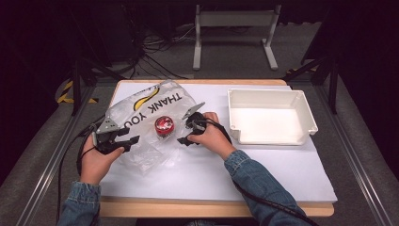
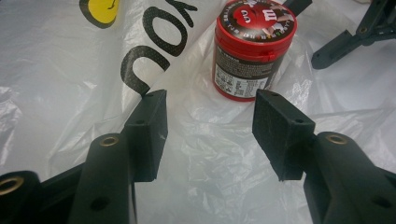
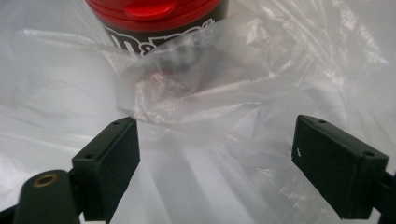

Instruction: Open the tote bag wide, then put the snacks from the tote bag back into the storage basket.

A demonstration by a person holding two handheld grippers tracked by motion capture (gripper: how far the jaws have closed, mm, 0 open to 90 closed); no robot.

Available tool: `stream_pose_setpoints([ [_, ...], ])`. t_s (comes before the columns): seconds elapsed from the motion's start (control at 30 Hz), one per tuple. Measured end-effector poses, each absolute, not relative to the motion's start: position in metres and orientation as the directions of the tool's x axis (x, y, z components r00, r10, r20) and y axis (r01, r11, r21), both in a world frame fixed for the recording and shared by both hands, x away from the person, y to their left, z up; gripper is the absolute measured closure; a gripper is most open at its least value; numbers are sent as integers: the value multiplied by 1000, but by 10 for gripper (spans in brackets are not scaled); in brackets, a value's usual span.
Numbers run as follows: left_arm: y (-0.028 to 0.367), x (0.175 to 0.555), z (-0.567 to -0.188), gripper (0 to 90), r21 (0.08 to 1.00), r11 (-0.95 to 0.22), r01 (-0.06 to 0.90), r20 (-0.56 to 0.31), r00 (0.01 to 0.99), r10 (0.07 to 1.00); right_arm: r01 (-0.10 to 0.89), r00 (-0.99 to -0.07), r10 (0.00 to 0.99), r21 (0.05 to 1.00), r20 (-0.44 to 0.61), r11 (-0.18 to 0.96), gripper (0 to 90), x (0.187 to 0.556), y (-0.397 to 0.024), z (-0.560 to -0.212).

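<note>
Standing upright on a crumpled plastic bag at the desk's centre-left, the red candy jar sits between both grippers, free of either. The step in hand appears to be bagging the jar: it seems just set down, with film partly lapping its base. The right gripper, at the jar's three o'clock, is released, jaws spread with nothing between them. The left gripper, at eight o'clock, hovers half-spread over the film, grasping nothing. The next move likely calls for pinching a bag edge and drawing it over the jar. A white tray lies well apart at three o'clock on the desk; loose film is the only hindrance.
</note>
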State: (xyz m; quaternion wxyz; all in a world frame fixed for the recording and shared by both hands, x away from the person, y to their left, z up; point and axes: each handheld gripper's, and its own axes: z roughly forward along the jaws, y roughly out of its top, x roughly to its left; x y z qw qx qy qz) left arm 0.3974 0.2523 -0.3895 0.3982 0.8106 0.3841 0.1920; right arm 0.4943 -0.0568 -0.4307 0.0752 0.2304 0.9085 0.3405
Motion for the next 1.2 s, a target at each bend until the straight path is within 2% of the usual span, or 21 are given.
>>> stream_pose_setpoints([
  [0.27,257,399,-381,343,824,-344,450,-3,610,792,359,-883,468,707,45,609,142,484,-66,-412],
  [0.5,262,396,-366,277,855,-287,432,-49,618,784,335,-894,443,753,64,567,140,473,-68,-392],
  [0.77,270,388,-351,251,885,-227,407,-111,658,745,313,-914,386,821,125,478,138,462,-65,-370],
  [0.9,275,386,-346,244,893,-219,393,-107,658,746,311,-917,368,851,152,424,138,462,-65,-364],
  [1.1,280,382,-341,233,897,-188,400,-145,668,730,354,-912,327,875,246,329,133,468,-65,-362],
  [1.2,281,380,-339,230,900,-188,393,-139,668,731,362,-908,335,876,253,320,120,472,-61,-362],
])
